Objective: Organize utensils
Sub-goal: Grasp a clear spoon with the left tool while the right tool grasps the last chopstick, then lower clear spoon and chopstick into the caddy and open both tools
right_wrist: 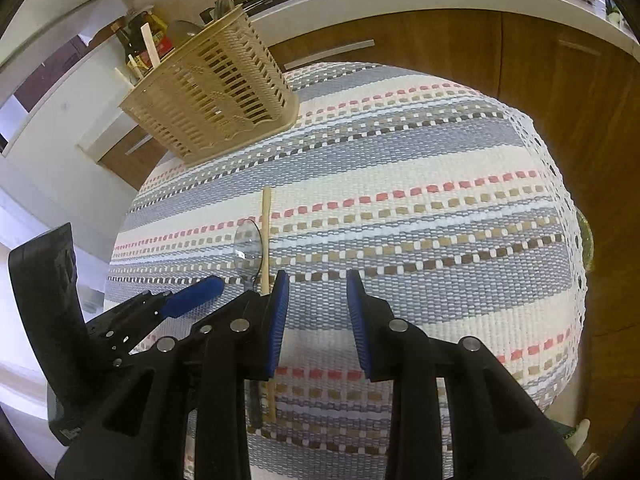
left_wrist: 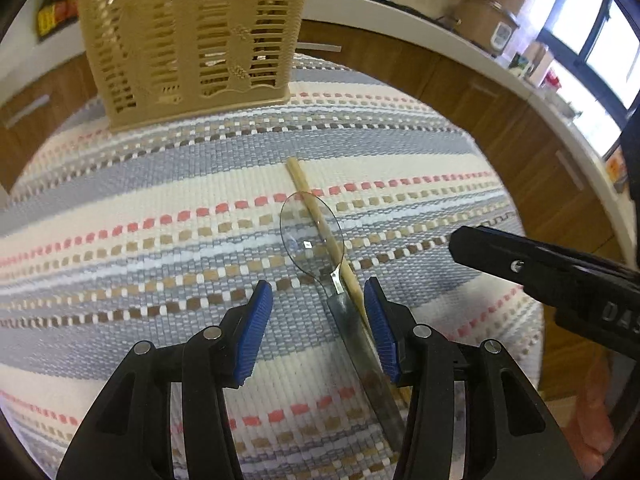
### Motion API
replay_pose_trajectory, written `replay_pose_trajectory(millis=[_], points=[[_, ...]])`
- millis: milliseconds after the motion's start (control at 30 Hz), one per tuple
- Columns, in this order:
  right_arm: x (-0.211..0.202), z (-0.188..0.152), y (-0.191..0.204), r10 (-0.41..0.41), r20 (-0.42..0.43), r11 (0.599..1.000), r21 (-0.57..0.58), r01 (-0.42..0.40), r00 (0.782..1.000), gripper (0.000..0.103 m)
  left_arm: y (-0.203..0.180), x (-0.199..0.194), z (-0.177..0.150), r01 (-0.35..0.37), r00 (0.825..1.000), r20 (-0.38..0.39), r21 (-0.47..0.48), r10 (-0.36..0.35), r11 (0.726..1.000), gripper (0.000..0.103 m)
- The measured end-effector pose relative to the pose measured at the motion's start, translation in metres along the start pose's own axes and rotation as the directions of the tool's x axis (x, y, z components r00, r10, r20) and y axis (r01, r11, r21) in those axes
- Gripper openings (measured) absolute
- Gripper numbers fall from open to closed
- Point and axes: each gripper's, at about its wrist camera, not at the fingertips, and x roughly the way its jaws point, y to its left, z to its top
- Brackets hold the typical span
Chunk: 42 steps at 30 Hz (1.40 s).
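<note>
Now left claw (left_wrist: 318, 322) released, spoon (left_wrist: 320, 248) and chopstick (left_wrist: 316, 216) between fingers; right claw (right_wrist: 316, 322) released beside them.

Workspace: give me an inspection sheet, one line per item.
Surface: striped woven cloth over a table.
Job's things: clear spoon and chopstick lie side by side, chopstick under the bowl; beige basket stands behind, already holding utensils.
Clutter: nothing seen.
Claws: left claw open around the spoon handle; right claw open, empty, beside the chopstick.
Cables: nothing seen.
Surroundings: wooden cabinets, white counter, windows.
</note>
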Motion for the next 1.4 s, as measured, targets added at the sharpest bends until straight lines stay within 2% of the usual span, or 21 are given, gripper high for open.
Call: replay_pose_trajectory(millis=[100,167,233,267,300,367,567,700,900,1067,1167,1200,1267,1400], points=[[-0.002,-0.001,-0.006,0.003,0.000,1.000,0.006,-0.003,1.000,0.027,-0.009,0.003,0.001,-0.057,0.998,-0.001,0.022,0.057,0.998,0.045],[-0.003,-0.001,-0.008,0.005,-0.001,1.000,0.007,-0.005,1.000,0.027,-0.017,0.006,-0.001,-0.103,0.995,0.010,0.070,0.103,0.992,0.044],[-0.001,-0.001,-0.008,0.009,-0.010,1.000,0.001,-0.009,1.000,0.027,-0.015,0.007,0.001,-0.092,0.996,0.003,0.063,0.092,0.994,0.036],[0.000,-0.001,-0.007,0.010,-0.014,1.000,-0.003,-0.010,1.000,0.027,-0.010,0.006,0.001,-0.107,0.994,-0.002,0.067,0.107,0.992,0.023],[0.002,-0.001,-0.005,0.011,-0.020,1.000,-0.010,-0.011,1.000,0.027,-0.008,0.005,0.001,-0.116,0.993,-0.001,0.072,0.117,0.991,0.017],[0.006,-0.002,0.000,0.012,-0.028,1.000,-0.023,-0.012,1.000,0.027,0.000,0.004,0.001,-0.092,0.996,-0.005,0.064,0.092,0.994,0.013],[0.018,0.001,0.021,-0.010,-0.052,0.997,-0.075,0.006,0.999,0.027,-0.008,0.000,-0.004,-0.134,0.991,-0.003,0.138,0.135,0.981,0.012],[0.032,0.006,0.031,-0.033,-0.088,0.995,-0.096,0.025,0.996,0.027,0.015,-0.009,-0.006,-0.064,0.998,-0.012,0.065,0.064,0.996,0.010],[0.061,0.016,0.057,-0.049,-0.157,0.986,-0.166,0.023,0.986,0.027,0.066,-0.024,-0.007,-0.026,1.000,0.007,-0.076,0.026,0.997,0.010],[0.079,0.018,0.081,-0.145,-0.161,0.964,-0.247,0.102,0.976,0.027,0.077,-0.032,-0.004,-0.015,0.999,0.040,-0.091,0.018,0.996,0.010],[0.085,0.018,0.087,-0.157,-0.149,0.958,-0.265,0.113,0.976,0.026,0.077,-0.035,-0.004,-0.010,0.998,0.054,-0.078,0.014,0.997,0.010],[0.086,0.018,0.088,-0.173,-0.140,0.953,-0.274,0.130,0.975,0.017,0.076,-0.036,-0.004,-0.006,0.998,0.058,-0.073,0.011,0.997,0.010],[0.088,0.017,0.091,-0.230,-0.113,0.936,-0.297,0.188,0.967,0.005,0.078,-0.038,-0.005,-0.001,0.998,0.062,-0.069,0.006,0.998,0.010],[0.085,0.016,0.089,-0.184,-0.101,0.944,-0.296,0.147,0.978,0.004,0.080,-0.046,-0.005,0.001,0.996,0.091,-0.079,0.006,0.997,0.010]])
